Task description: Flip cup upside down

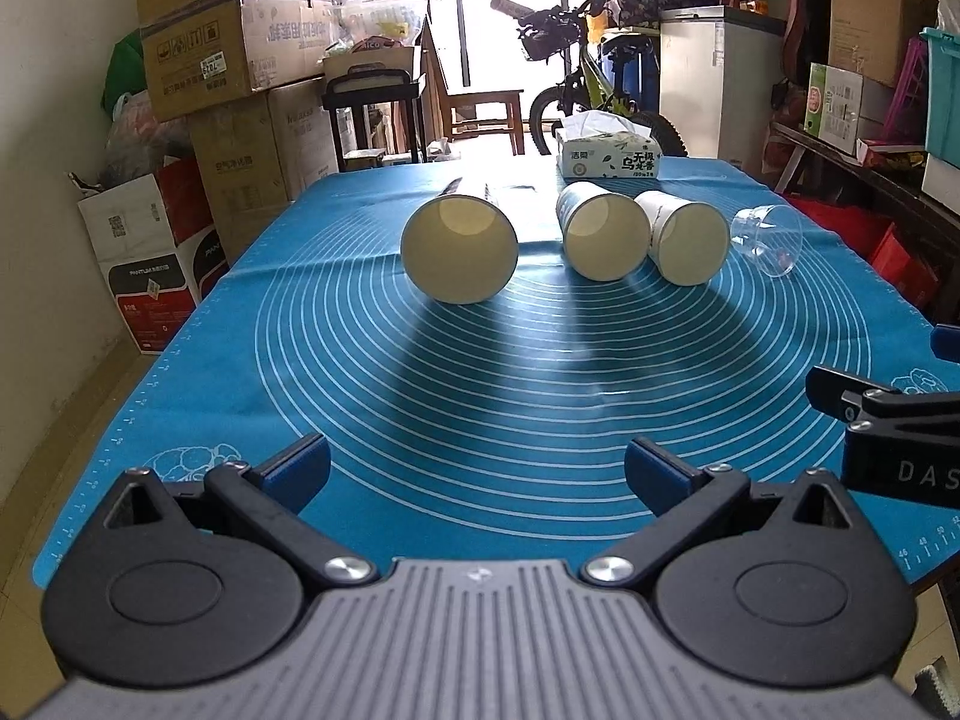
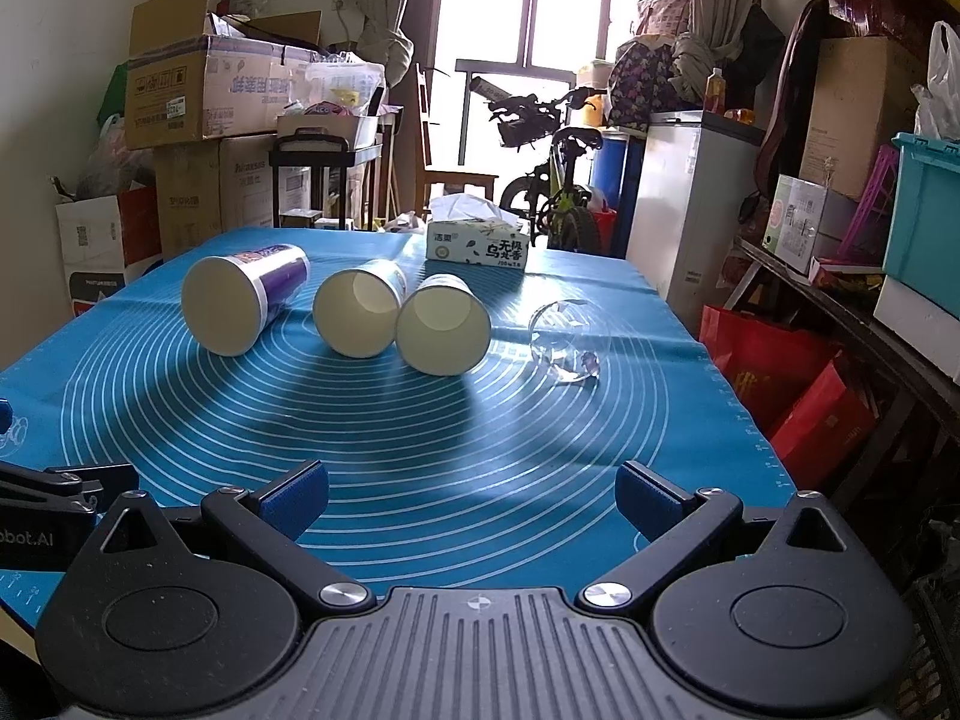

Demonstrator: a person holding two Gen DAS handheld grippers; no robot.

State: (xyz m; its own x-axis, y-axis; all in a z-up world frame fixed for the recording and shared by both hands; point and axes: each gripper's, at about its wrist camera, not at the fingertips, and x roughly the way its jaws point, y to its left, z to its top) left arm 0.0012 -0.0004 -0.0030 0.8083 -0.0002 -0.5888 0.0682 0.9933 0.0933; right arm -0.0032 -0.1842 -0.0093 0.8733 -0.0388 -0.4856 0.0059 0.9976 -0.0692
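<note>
Waiting at start: nothing flipped yet. All four cups point(image 2: 354, 315) lie on their sides mid-tabletop point(image 2: 420, 450). Left tongs point(image 1: 477, 468) and right tongs point(image 2: 471, 495) both released, empty, well short.

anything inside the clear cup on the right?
Nothing visible inside the clear cup; it lies on its side on the blue mat, and the mat's lines show through its wall. Reflections blur the base end, so a small or transparent item there cannot be ruled out.
</note>
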